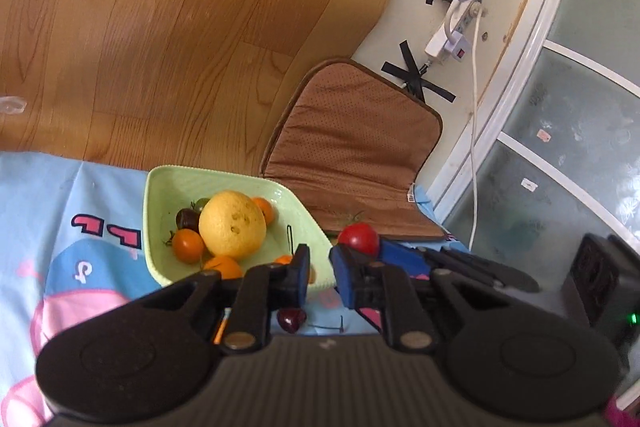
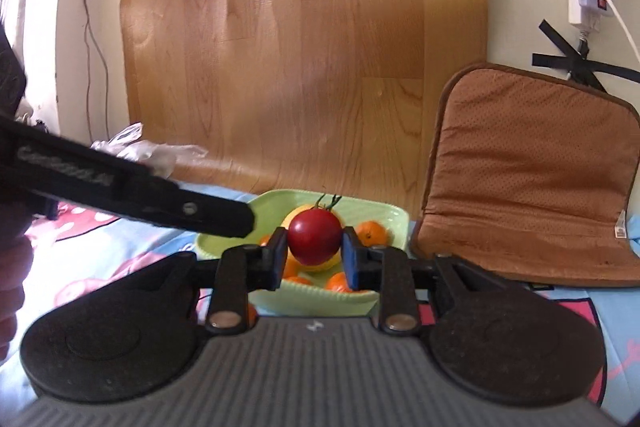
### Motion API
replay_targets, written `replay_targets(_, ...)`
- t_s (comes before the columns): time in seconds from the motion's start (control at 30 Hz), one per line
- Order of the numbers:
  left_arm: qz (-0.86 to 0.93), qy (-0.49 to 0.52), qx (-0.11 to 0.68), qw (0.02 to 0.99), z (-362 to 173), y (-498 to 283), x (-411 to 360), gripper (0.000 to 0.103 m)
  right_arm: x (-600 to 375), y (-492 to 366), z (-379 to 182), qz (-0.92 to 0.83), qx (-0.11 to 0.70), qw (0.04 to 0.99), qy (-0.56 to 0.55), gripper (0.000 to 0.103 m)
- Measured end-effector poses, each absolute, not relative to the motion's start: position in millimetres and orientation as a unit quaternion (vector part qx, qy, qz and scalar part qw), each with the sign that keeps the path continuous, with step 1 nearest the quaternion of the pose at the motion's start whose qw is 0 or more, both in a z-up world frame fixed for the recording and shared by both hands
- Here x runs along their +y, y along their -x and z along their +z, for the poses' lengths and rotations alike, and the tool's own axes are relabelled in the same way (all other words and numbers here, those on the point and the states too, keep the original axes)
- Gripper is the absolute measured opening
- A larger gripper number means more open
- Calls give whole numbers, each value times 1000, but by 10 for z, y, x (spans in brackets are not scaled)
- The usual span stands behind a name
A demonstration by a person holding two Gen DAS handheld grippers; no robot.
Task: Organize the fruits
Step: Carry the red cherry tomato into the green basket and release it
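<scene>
A wood-grain sheet leans against the wall at the top of both frames, a brown seat cushion props at the right, and below them spreads a blue cartoon-print cloth on what may be a bed or a counter — we cannot tell which.

At the centre of the right wrist view, our right tongs are clamped on a red tomato, its green stem pointing up. Behind it sits the green dish, already carrying a big yellow citrus and several small orange fruits. In the left wrist view the left tongs stand slightly apart with nothing between them, low in the frame just before the dish's near rim; a dark cherry lies on the cloth beneath them.

We judge the step in hand to be carrying the tomato over the dish. To do it well we should keep the squeeze light (the skin probably bruises easily), clear the near rim, and lower into a gap beside the citrus before letting go — dropped on top, it would likely roll.
</scene>
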State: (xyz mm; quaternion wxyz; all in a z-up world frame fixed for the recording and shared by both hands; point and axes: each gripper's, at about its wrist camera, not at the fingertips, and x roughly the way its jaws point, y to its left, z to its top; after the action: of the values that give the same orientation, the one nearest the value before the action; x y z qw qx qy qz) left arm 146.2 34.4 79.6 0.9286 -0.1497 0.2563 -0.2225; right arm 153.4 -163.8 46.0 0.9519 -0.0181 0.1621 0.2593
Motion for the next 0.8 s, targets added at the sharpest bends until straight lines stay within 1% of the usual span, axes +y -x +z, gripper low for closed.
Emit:
replay_targets(0.03,-225,131,256,931,768,-1400,316,25,-1727,-1563,464,255,163,953,5,31)
replay_targets(0.07,-228,108,262,932,708,-1302,266,31,-1802,-1563,450,248,163,955,-1,31)
replay_targets(0.1,-230,93,270,930,644,-1221,219,41,-1879,-1531,419,237,162,958,-2,31)
replay_targets(0.13,-239,77,280,926,555,-1106,155,47,-1946,-1487,382,227,164,960,-2,31)
replay_targets(0.2,-258,51,295,919,393,-933,47,49,-2079,-1374,289,218,177,960,-15,31)
replay_targets(0.23,-259,40,306,915,309,-857,-19,53,-2134,-1320,240,217,188,958,-25,31)
replay_targets(0.3,-267,33,327,906,180,-780,-117,55,-2203,-1186,155,213,203,955,-38,31)
replay_targets(0.37,-262,21,339,903,84,-742,-195,54,-2215,-1063,107,208,210,954,-42,31)
replay_targets(0.4,-256,13,334,907,65,-722,-225,50,-2215,-1016,93,207,212,954,-44,31)
replay_targets(0.47,-245,-4,328,912,67,-695,-257,30,-2200,-955,90,210,212,953,-45,31)
replay_targets(0.6,-231,22,319,919,175,-745,-101,30,-2117,-939,144,225,207,951,-37,31)
replay_targets(0.8,-191,46,254,947,638,-1251,139,30,-1905,-1296,337,265,181,946,-41,31)
